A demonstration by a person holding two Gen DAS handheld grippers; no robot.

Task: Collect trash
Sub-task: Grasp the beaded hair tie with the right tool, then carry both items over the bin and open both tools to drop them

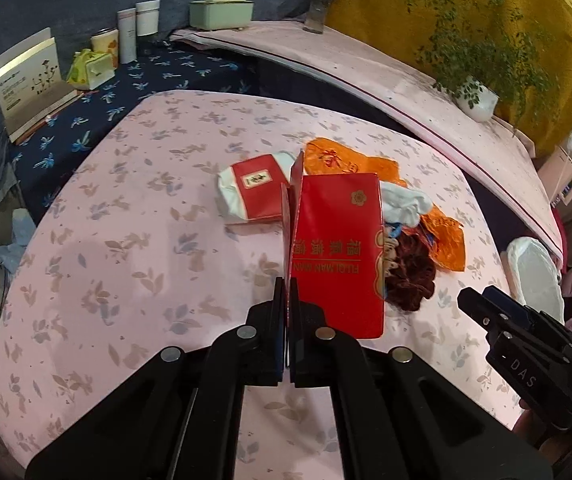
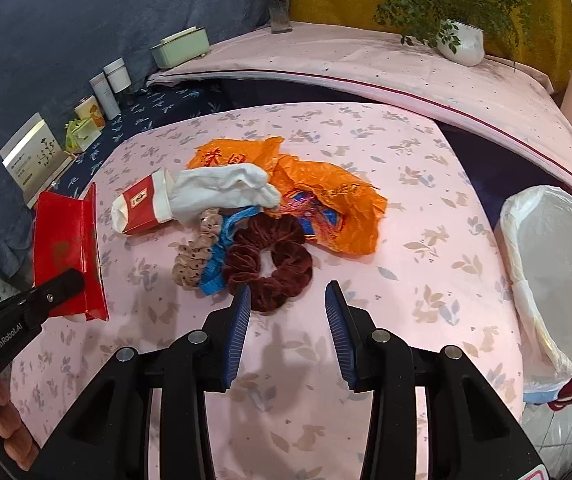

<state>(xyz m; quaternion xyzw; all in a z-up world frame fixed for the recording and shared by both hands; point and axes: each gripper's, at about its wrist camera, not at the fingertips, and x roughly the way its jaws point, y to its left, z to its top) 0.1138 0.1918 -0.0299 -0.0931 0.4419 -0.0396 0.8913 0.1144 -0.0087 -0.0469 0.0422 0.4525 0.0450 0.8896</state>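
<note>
My left gripper (image 1: pixel 288 284) is shut on a flat red paper box (image 1: pixel 335 252) and holds it above the pink tablecloth (image 1: pixel 126 240); it also shows at the left of the right wrist view (image 2: pixel 68 248). My right gripper (image 2: pixel 288 296) is open and empty, just in front of a dark red scrunchie (image 2: pixel 268 260). Behind it lie a beige scrunchie (image 2: pixel 198 256), a blue band (image 2: pixel 218 264), a white sock (image 2: pixel 222 192), a small red and white box (image 2: pixel 138 208) and an orange plastic bag (image 2: pixel 325 200).
A white bin lined with a plastic bag (image 2: pixel 557 280) stands off the table's right edge. A raised pink shelf (image 2: pixel 365 68) at the back holds a potted plant (image 2: pixel 459 40), a vase (image 2: pixel 280 8) and a green box (image 2: pixel 180 52). Cartons and cups (image 2: pixel 102 96) stand at the back left.
</note>
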